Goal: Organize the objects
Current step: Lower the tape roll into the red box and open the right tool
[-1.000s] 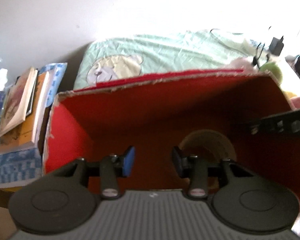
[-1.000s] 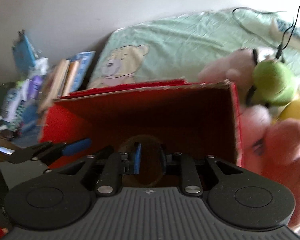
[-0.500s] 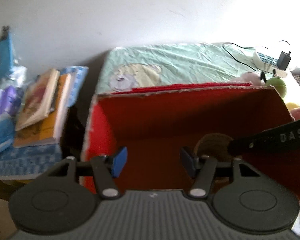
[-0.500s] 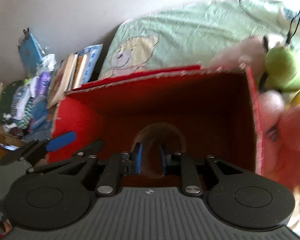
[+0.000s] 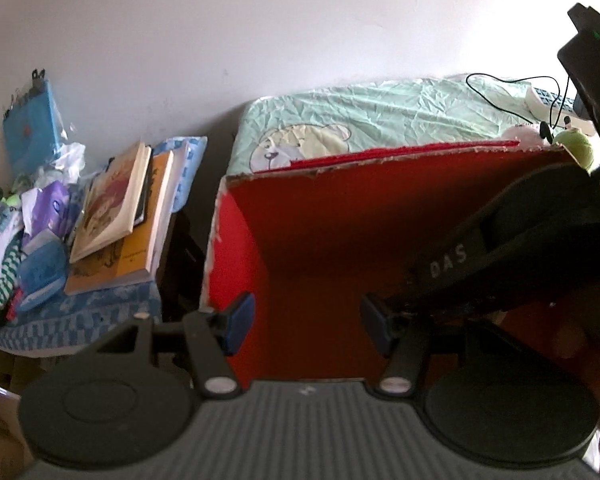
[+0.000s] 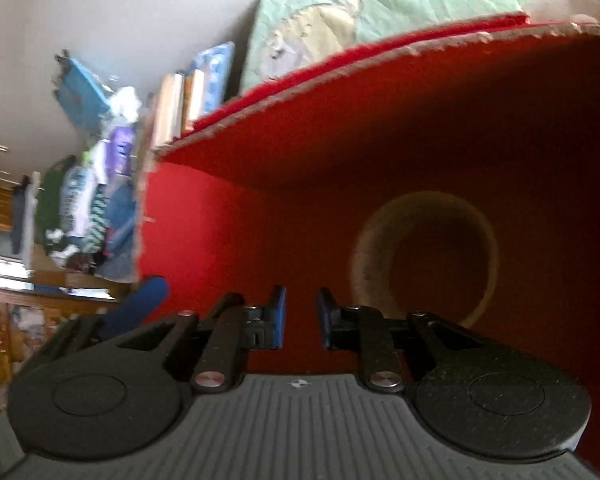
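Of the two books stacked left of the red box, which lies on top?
The cream-covered book with the reddish picture lies on top, angled across the orange book beneath it.

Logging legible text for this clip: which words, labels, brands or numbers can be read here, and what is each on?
"DAS" – white letters on the black arm of the right gripper crossing the left wrist view over the red box.
Orange book in the stack of books: a small dark line of print on the cover, too small to read.
Blue packet beside the stack: markings blurred, unreadable.
Nothing else is legible in either view.
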